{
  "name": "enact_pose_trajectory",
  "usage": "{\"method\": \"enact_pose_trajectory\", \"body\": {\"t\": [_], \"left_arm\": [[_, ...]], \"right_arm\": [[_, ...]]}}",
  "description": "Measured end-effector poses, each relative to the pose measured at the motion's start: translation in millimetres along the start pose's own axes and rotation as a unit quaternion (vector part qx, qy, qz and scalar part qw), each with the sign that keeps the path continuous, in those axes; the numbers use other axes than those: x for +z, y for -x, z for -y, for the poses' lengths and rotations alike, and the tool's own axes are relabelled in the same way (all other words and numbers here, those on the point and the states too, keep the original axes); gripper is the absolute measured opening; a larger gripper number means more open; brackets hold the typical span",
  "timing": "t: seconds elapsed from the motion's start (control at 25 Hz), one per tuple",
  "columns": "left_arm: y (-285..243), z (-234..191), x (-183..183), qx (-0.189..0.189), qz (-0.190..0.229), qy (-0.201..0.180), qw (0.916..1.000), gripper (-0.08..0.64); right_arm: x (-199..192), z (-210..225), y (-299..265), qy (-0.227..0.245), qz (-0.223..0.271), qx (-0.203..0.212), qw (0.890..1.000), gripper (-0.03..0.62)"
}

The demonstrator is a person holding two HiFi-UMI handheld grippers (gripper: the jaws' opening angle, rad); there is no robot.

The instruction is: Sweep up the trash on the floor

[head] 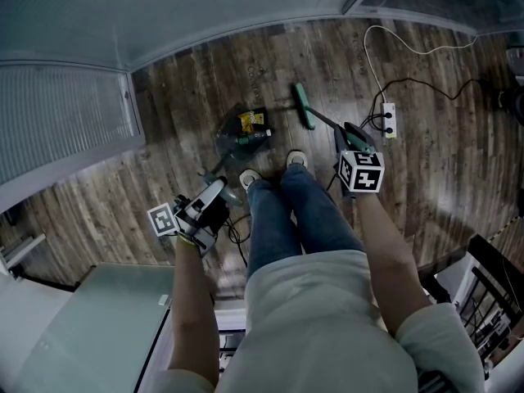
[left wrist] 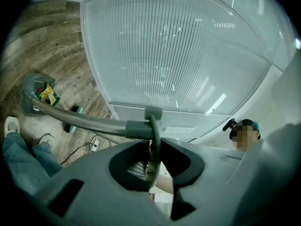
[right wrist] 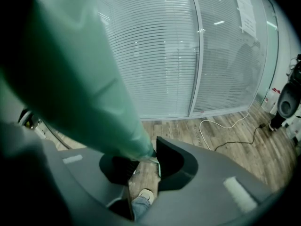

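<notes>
A grey long-handled dustpan (head: 237,135) stands on the wood floor just ahead of the person's shoes, with a yellow wrapper (head: 251,121) and other trash in it. My left gripper (head: 202,209) is shut on the dustpan handle (left wrist: 89,122); in the left gripper view the pan (left wrist: 34,98) with the wrapper (left wrist: 47,93) shows at far left. The broom's green head (head: 304,106) rests on the floor right of the pan. My right gripper (head: 354,143) is shut on the broom's green grip (right wrist: 80,79), which fills the right gripper view's left half.
A white power strip (head: 390,119) with black and white cables lies on the floor at right. Frosted glass walls (head: 74,113) run along the back and left. A pale cabinet top (head: 90,326) sits lower left, a black frame (head: 491,289) lower right.
</notes>
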State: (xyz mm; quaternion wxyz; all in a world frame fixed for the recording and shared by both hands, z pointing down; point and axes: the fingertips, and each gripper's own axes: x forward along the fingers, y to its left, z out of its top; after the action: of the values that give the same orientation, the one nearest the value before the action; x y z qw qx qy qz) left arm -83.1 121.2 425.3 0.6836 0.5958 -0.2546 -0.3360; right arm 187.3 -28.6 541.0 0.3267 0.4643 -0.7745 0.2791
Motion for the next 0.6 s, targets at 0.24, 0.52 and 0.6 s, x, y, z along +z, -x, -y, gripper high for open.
{"method": "enact_pose_trajectory", "body": {"t": [0.24, 0.52, 0.6], "left_arm": [[-1.9, 1.7, -1.1, 0.001, -0.001, -0.002, 1.0000, 0.064], [-1.6, 2.1, 0.3, -0.001, 0.002, 0.000, 1.0000, 0.064], [-1.8, 1.7, 0.3, -0.002, 0.002, -0.001, 1.0000, 0.064]], "right_arm": [[3.0, -4.1, -1.2, 0.010, -0.001, -0.001, 1.000, 0.097], [3.2, -8.1, -1.8, 0.015, -0.005, -0.004, 1.000, 0.097], [2.6, -7.1, -2.4, 0.014, -0.004, -0.002, 1.000, 0.097]]}}
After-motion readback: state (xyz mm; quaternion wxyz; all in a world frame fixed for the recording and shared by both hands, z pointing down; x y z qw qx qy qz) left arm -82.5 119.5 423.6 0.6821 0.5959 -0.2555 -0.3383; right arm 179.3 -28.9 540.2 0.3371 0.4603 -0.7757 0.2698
